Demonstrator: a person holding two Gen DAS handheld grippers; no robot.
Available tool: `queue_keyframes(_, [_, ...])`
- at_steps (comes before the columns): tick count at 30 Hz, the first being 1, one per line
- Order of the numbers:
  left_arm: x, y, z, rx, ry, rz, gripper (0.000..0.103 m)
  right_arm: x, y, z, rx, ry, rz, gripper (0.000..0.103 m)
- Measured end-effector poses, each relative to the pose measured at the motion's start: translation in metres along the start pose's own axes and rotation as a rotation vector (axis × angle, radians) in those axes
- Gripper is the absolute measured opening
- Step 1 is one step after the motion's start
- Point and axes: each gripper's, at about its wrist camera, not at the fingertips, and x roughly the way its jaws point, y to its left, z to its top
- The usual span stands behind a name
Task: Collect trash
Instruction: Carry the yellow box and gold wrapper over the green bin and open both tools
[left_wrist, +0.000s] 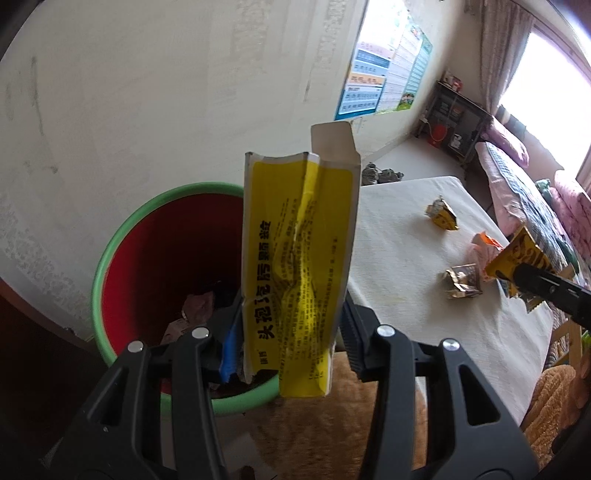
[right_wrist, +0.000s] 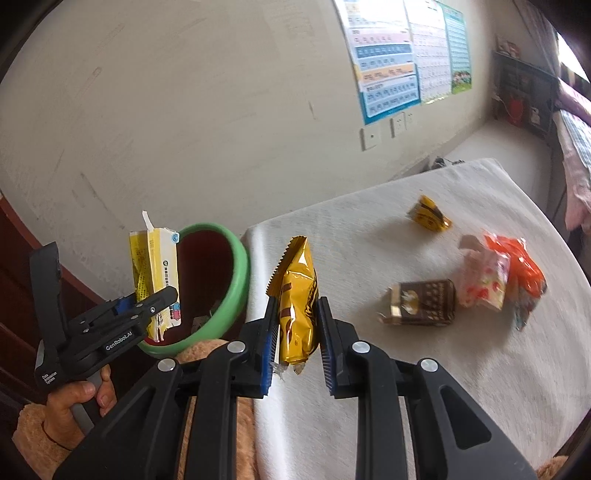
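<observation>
Black tongs (right_wrist: 297, 328) with blue ribbed pads, silver screws; fuzzy tan sleeve (right_wrist: 33, 439).

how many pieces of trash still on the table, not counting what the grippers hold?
4: small yellow wrapper toward the far side, brown packet nearer, pink floral packet just right of it, orange wrapper at the right. More could be hidden behind the gold wrapper in the right gripper.

Pale cloth-covered table (right_wrist: 369, 387), small yellow wrapper (right_wrist: 428, 214), brown packet (right_wrist: 424, 302), floral packet (right_wrist: 484, 280), orange packet (right_wrist: 524, 266)
</observation>
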Motion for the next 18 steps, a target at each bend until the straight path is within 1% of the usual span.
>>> queue_keyframes(7, [-0.002,0.03,-0.003,-0.051,0.005,0.038,0.044,0.02,0.024,0.007,-0.051,0.03,0.033,0.021])
queue_keyframes(14, [-0.005,0.056,-0.004,-0.08,0.008,0.084,0.044,0.047,0.049,0.018,-0.066,0.065,0.107,0.021])
queue_keyframes(18, [-0.005,0.067,-0.004,-0.089,0.012,0.102,0.044,0.057,0.067,0.026,-0.094,0.071,0.14,0.021])
